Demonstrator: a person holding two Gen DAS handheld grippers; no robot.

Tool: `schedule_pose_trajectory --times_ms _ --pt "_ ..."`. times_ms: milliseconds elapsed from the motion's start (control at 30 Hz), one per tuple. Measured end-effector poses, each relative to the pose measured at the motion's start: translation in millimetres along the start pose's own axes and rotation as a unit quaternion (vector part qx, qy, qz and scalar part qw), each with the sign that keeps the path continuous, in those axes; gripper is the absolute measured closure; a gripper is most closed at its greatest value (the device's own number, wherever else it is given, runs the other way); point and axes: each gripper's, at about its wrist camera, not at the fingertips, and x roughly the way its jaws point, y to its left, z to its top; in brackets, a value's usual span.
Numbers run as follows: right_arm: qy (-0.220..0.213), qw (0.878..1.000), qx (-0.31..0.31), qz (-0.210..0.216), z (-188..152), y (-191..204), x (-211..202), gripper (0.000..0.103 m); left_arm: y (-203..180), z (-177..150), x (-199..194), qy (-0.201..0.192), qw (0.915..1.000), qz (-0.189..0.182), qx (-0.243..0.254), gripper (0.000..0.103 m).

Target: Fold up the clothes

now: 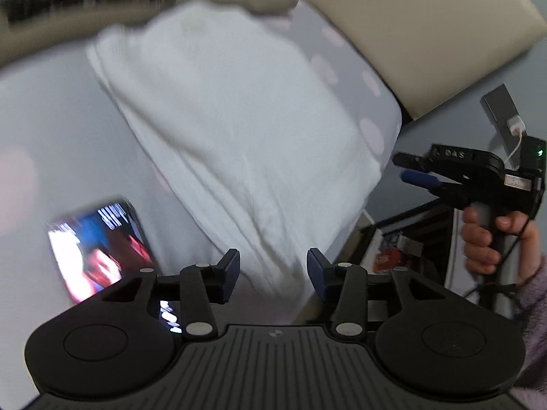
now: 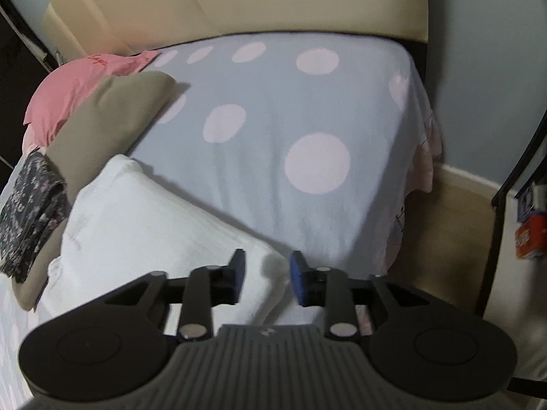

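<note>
A folded white garment (image 1: 232, 143) lies on the blue polka-dot bedsheet (image 2: 273, 109); it also shows in the right wrist view (image 2: 143, 225). My left gripper (image 1: 272, 273) is open and empty, hovering just above the near end of the garment. My right gripper (image 2: 266, 276) is open and empty, over the garment's near right corner. In the left wrist view the right gripper (image 1: 410, 171) shows off the bed's right edge, held by a hand, jaws parted.
Folded clothes lie at the left: a tan piece (image 2: 109, 116), a pink one (image 2: 65, 92) and a dark floral one (image 2: 30, 218). A lit phone (image 1: 99, 242) lies on the bed. A cream headboard (image 2: 239, 0) stands behind. A dark shelf frame (image 2: 502, 198) stands right of the bed.
</note>
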Motion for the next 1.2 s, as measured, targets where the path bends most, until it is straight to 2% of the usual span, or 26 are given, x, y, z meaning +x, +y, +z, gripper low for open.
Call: schedule_pose_trajectory --times_ms 167,367,500,567,667,767,933,1200 --pt "-0.006 0.999 -0.047 0.002 -6 36 -52 0.061 -18 6 -48 -0.066 0.9939 0.049 0.073 0.055" --pt "-0.038 0.996 -0.085 0.011 -39 80 -111 0.05 -36 4 -94 -0.127 0.9761 0.102 0.144 0.053" --pt "-0.072 0.991 -0.11 0.023 -73 100 -142 0.05 -41 2 -116 -0.157 0.9644 0.127 0.17 0.048" --pt "-0.088 0.989 -0.119 0.014 -91 107 -150 0.046 -45 0 -124 -0.17 0.9594 0.14 0.177 0.047" --pt "-0.112 0.986 -0.119 -0.013 -116 113 -156 0.046 -50 -4 -130 -0.183 0.9532 0.155 0.185 0.045" --pt "-0.13 0.984 -0.111 -0.041 -132 113 -155 0.046 -52 -6 -128 -0.184 0.9513 0.157 0.191 0.044" --pt "-0.113 0.99 -0.067 -0.046 -140 109 -142 0.046 -56 -7 -114 -0.165 0.9546 0.152 0.196 0.043" --pt "-0.12 0.985 -0.104 -0.07 -151 124 -135 0.046 -57 -16 -93 -0.142 0.9567 0.16 0.197 0.04"
